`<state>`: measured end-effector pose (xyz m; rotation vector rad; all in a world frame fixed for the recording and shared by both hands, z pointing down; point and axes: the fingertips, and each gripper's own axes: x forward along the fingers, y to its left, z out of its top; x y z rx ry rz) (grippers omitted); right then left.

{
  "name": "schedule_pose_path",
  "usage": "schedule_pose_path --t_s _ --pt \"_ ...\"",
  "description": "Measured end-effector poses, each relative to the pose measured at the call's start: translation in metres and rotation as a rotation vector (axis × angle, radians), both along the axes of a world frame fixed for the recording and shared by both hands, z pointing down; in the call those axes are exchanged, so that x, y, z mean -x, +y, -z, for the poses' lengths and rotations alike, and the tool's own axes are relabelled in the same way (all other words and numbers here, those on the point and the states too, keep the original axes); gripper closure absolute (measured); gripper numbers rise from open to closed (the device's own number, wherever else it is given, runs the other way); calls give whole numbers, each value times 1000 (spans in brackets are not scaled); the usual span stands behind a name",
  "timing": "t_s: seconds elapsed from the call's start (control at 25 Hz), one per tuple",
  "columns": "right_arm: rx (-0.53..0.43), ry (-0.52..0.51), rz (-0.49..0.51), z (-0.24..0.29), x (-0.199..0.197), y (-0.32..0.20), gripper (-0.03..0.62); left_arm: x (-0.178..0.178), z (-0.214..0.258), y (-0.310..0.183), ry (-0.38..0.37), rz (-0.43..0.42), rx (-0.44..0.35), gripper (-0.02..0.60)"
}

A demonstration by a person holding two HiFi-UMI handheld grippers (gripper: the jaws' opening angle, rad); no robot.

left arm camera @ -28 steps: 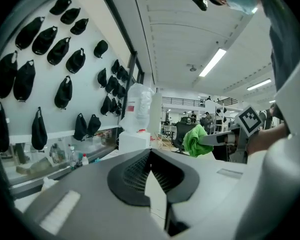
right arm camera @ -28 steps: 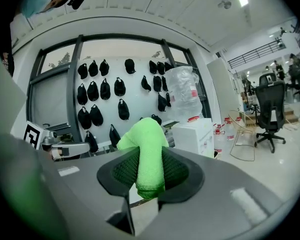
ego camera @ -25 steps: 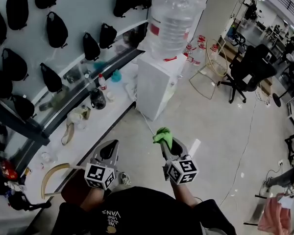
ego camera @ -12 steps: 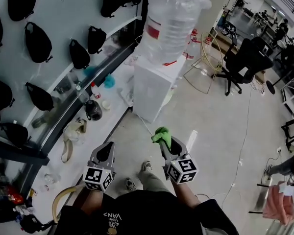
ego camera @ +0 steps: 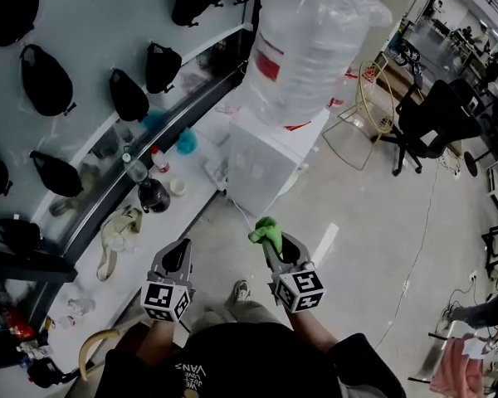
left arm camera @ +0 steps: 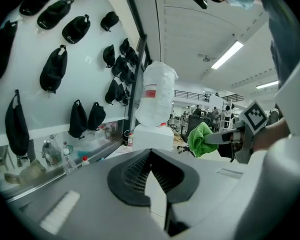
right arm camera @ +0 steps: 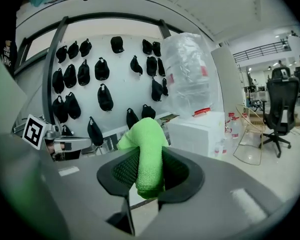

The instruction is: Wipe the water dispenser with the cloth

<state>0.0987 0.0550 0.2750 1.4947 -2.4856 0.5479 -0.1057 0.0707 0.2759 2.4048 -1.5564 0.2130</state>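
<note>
I am on the approach, with no wiping begun yet. My right gripper (ego camera: 274,245) has its jaws clamped on the green microfibre cloth (ego camera: 263,230), which bunches up in a folded wad above the pads and hangs a little below them in the right gripper view. My left gripper (ego camera: 179,254) sits just to the left of it, jaws together with nothing between them, so it is a spare for now. The white box-shaped water dispenser (ego camera: 262,166) stands on the floor (ego camera: 357,222) ahead of me, on the far side of both tools and well apart from the cloth, with its big clear plastic bottle (ego camera: 311,48) upended on top. To its left runs a white wall (ego camera: 91,31) hung with black pouches (ego camera: 129,95). I judge the next move is to carry the cloth forward and up until the wad meets the near face or top of the white cabinet, then press and sweep, keeping the clamp firm so the cloth does not slip out.
</note>
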Motion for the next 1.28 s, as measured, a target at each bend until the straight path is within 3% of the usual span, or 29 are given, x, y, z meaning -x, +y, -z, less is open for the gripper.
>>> schedule_pose_path --t_s 0.16,0.36,0.52,0.76,1.28 --pt "21 16 22 -22 -5 -34 484 -13 -8 -31 -16 -4 1 580" --pt "43 39 -26 -49 -4 -69 484 -19 -30 -68 -21 -69 16 580" --pt "34 43 -108 -64 7 -100 484 -17 -53 -105 -16 -158 48 580" --pt "7 39 -204 -86 39 -149 484 -5 -70 -152 -25 -306 14 580" --pt "-84 115 -233 -151 96 -302 484 32 -127 -223 -12 -335 -32 580"
